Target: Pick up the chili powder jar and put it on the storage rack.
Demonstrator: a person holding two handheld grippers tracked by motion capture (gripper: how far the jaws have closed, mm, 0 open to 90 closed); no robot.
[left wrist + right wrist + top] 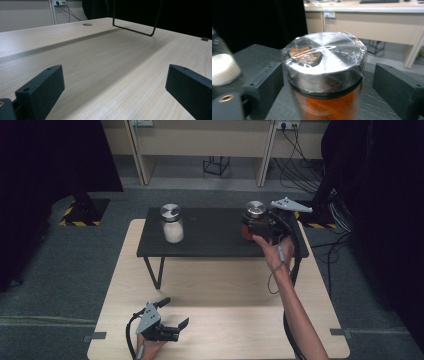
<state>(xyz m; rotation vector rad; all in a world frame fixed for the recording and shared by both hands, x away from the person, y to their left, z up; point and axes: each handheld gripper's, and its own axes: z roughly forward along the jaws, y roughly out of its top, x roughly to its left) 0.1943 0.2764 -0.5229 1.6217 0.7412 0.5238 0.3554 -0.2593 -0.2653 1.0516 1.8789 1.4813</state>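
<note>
A: Pale wood first: the table (215, 285) runs under everything, and on its far half stands the black shelf (210, 232) on thin wire legs.

B: And the jars?

A: Two, both upright on the shelf, well apart. The white jar (172, 224) is towards the left end, the orange jar (325, 82) at the right end. Each has a shiny metal lid; the orange jar's lid is wrapped in clear film.

B: Where is the right gripper (260, 227)?

A: At the orange jar, held by the person's right hand (272, 247). In the right gripper view the jar stands between the two black jaws, the left one close beside it, the right one with a clear gap. The jaws are wide, and I see no pad pressing on the glass.

B: The left gripper (172, 317)?

A: Low at the near edge of the table, well apart from the shelf. Its jaws stand wide apart over bare wood, with nothing between them.
</note>
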